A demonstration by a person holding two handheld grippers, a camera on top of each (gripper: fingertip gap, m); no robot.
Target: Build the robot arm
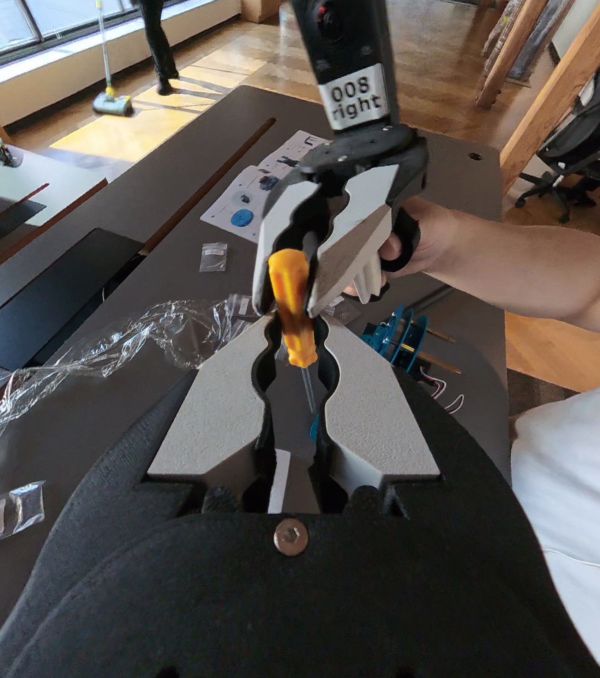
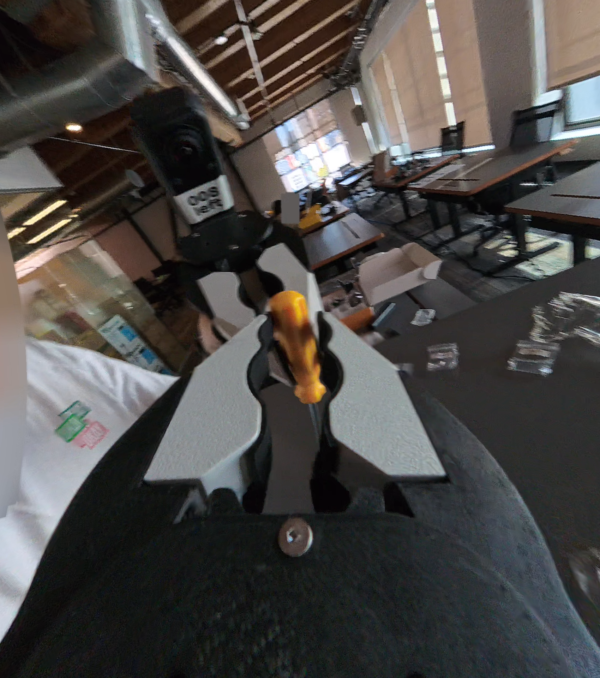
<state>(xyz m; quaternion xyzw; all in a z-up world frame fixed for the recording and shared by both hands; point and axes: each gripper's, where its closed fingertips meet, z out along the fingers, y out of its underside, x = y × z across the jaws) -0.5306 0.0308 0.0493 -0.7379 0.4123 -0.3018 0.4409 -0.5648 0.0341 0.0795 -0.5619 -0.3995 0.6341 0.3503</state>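
Observation:
A screwdriver with an orange handle [image 1: 291, 304] and a thin metal shaft hangs above the dark table [image 1: 188, 154], between both grippers. My left gripper [image 1: 296, 321] is closed around the lower half of the handle, and the shaft runs back between its fingers. My right gripper [image 1: 286, 310], held by a bare hand, comes in from above and clamps the upper half of the handle. In the right wrist view the handle [image 2: 293, 348] sits between my right gripper's tips [image 2: 294, 318]. The left gripper's fingers [image 2: 218, 297] show just behind it, their tips hidden.
Crumpled clear plastic wrap [image 1: 108, 348] and small clear bags [image 1: 5, 513] lie on the table to the left. Printed sheets [image 1: 251, 198] lie farther back. A blue metal assembly with wires [image 1: 397, 341] sits at the right. An open white box [image 2: 397, 271] stands beyond the table.

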